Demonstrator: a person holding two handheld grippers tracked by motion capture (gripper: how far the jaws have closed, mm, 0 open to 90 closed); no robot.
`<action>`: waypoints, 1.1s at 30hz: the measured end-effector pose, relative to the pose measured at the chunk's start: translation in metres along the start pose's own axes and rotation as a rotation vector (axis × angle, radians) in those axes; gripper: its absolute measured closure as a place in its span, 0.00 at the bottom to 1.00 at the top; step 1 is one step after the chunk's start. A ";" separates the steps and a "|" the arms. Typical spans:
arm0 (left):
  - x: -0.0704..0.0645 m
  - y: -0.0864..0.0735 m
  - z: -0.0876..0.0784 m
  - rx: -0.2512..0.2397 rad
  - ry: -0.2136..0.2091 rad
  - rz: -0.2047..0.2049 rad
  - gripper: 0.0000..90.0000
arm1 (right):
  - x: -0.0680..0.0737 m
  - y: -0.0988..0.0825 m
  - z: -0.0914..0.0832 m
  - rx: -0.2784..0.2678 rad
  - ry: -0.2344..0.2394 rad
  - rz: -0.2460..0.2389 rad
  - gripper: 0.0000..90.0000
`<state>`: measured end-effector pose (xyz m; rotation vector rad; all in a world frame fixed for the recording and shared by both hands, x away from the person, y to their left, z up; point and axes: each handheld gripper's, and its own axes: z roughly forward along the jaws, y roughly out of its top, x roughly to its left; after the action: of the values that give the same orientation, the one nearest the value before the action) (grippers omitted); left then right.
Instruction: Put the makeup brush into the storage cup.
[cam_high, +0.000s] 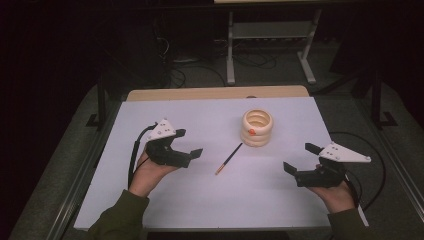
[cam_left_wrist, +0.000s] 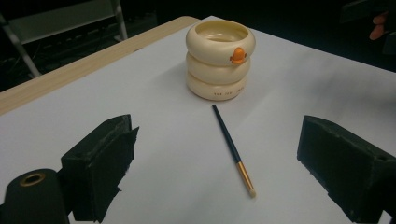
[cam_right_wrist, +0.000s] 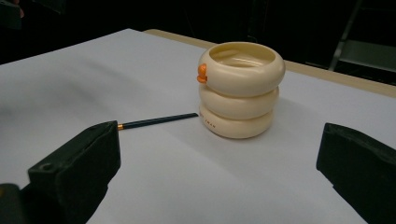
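The left claw (cam_high: 187, 144) hangs wide open and empty, left of the brush (cam_high: 229, 159). The right claw (cam_high: 302, 157), equally spread and empty, sits well right of it. The brush lies flat on the counter (cam_high: 200, 200), its handle end just short of the cup (cam_high: 257, 128). Nothing appears begun; any pickup is still ahead. Bare counter surrounds the brush, edges far off, only the cup crowding one end.

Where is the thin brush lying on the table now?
In the high view the brush lies flat on the white table near its middle, just in front-left of the cream ringed cup, between both grippers.
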<state>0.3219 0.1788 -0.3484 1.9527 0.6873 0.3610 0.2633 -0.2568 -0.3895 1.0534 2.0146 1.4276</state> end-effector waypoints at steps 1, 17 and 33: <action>0.000 0.000 0.000 0.000 0.000 0.000 0.11 | 0.000 0.000 0.000 0.000 0.000 0.000 0.00; 0.004 0.020 0.019 0.035 -0.031 0.004 0.11 | 0.000 0.000 0.001 -0.003 0.000 0.004 0.00; 0.008 0.035 0.038 0.056 -0.052 0.001 0.11 | -0.001 0.000 0.003 0.003 0.002 -0.004 0.00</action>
<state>0.3587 0.1439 -0.3355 2.0081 0.6690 0.2929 0.2656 -0.2560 -0.3908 1.0491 2.0198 1.4244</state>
